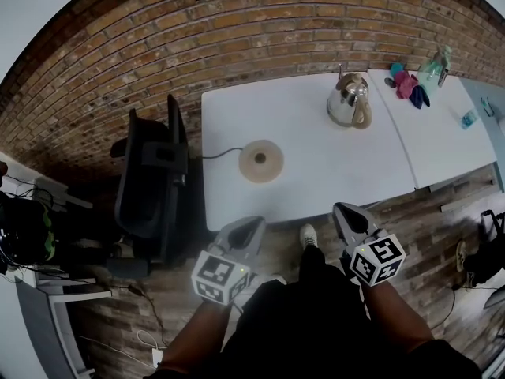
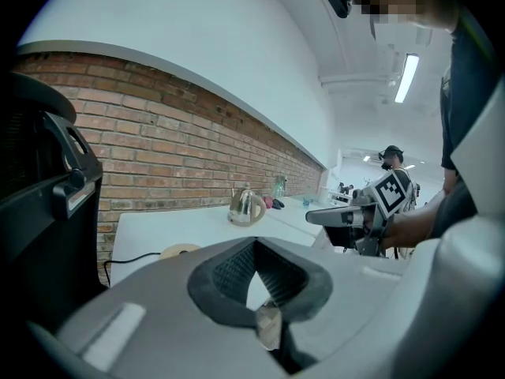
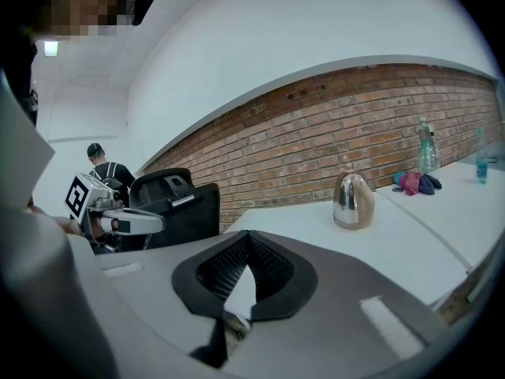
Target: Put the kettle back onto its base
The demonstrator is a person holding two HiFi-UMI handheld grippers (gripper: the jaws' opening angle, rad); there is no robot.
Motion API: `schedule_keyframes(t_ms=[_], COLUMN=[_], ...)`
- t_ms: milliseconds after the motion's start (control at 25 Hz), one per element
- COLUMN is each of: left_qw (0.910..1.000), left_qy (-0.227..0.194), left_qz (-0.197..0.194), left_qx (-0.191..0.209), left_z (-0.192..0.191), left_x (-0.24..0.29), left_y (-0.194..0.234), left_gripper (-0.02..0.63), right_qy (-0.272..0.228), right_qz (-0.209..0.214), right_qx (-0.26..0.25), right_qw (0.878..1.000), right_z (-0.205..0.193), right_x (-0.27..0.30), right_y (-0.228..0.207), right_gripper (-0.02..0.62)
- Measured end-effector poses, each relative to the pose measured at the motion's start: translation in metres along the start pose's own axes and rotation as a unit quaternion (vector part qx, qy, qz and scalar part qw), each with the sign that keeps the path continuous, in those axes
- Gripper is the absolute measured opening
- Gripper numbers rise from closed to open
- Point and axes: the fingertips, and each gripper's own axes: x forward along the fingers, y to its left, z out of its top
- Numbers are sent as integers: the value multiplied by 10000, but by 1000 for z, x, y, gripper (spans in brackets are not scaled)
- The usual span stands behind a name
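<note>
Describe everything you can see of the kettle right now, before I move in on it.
The kettle is a rounded, shiny metal-looking pot with a tan loop handle and a knobbed lid. It stands upright on the white table, toward its far right corner by the brick wall, well apart from its round tan base. Only the table touches it; the left gripper and right gripper are short of the near edge.
</note>
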Motion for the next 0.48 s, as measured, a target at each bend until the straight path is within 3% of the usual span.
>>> schedule_keyframes(t_ms=[480], left_qw=[9998], left_qy=[25], left_qz=[-119], left_qx=[181], left_z=[20], left_x=[37], left_y=[12], left_gripper=[0], right_qy=[-126], right_qz=[-152], right_qx=[-84], right_qw=[9998], right_z=[24], right_x=[21], right_y=[-37], right_gripper=[26])
